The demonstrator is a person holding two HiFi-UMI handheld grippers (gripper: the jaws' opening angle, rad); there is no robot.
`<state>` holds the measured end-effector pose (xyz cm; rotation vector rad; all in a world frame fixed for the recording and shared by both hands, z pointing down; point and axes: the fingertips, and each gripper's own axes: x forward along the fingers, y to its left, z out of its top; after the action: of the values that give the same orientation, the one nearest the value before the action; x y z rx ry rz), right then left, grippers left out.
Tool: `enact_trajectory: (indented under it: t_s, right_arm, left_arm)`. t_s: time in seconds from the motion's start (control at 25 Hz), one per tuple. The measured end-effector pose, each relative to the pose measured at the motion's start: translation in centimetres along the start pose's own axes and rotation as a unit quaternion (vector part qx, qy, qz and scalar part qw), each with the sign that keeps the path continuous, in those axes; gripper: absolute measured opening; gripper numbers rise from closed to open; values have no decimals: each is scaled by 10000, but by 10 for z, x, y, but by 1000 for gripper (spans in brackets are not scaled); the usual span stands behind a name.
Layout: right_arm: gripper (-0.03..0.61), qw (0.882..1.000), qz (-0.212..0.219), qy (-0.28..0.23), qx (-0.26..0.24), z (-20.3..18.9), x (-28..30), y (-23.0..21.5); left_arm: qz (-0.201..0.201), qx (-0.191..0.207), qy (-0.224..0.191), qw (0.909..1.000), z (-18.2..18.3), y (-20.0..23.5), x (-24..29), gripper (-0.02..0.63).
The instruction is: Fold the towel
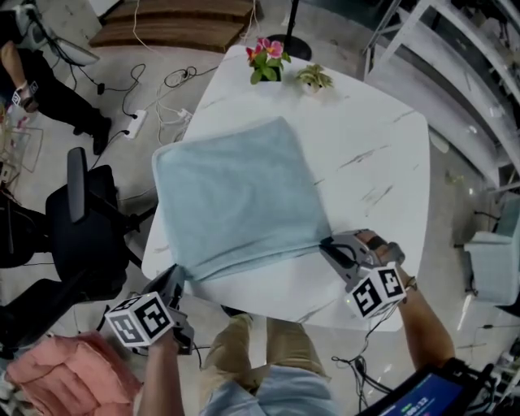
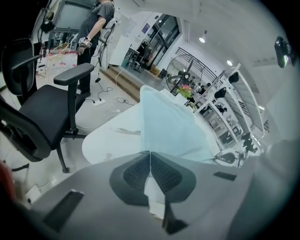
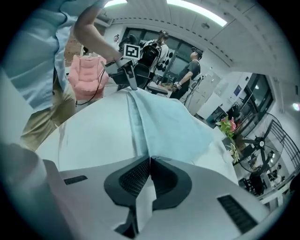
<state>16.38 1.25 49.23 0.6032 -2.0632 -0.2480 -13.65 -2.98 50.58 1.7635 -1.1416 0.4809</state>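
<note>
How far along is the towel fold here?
Done: the towel lies spread on the table. In hand: the left hand-held gripper and right hand-held gripper are each shut on a near corner. Left: carrying that near edge over to the far edge.

Bright even indoor light, ceiling lamps (image 3: 197, 9) glaring far above the right claw (image 3: 149, 159), fisheye bending, dark corners, blur close to it

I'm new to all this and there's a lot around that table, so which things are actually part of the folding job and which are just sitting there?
In the job: towel; left gripper and right gripper, each shut on a near corner; table under it.
Lying about: flower pot; small plant; office chair; pink bundle.
</note>
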Motion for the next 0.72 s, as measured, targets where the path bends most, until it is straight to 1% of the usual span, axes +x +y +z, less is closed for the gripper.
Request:
enact_trajectory:
  t_s: [0.08,0.24,0.36,0.44,0.6,0.72]
  right_arm:
    - [26,9998,146,13,-168,-2,-4,9]
    - [26,9985,400,91,-362,-17,-12,20]
    - [26,9970,539,227,-501,-32,-19,28]
    - [26,9963,638,267,-516,-39,-25,35]
    - [26,9945,868,317,-489,-50,-36,46]
    - [26,9942,939,362,-389,-58,-42,53]
  left_arm:
    - [26,51,40,10000,-7,0,-3,11]
    - [279,456,229,9983,-23,-7,-8,8]
    - [433,637,310,9965,-38,-10,-14,8]
    - [466,688,277,9962,-46,-14,-16,8]
    - [413,602,82,9973,-55,-32,-18,8]
    - [324,831,-52,9960,-54,-51,-16,8]
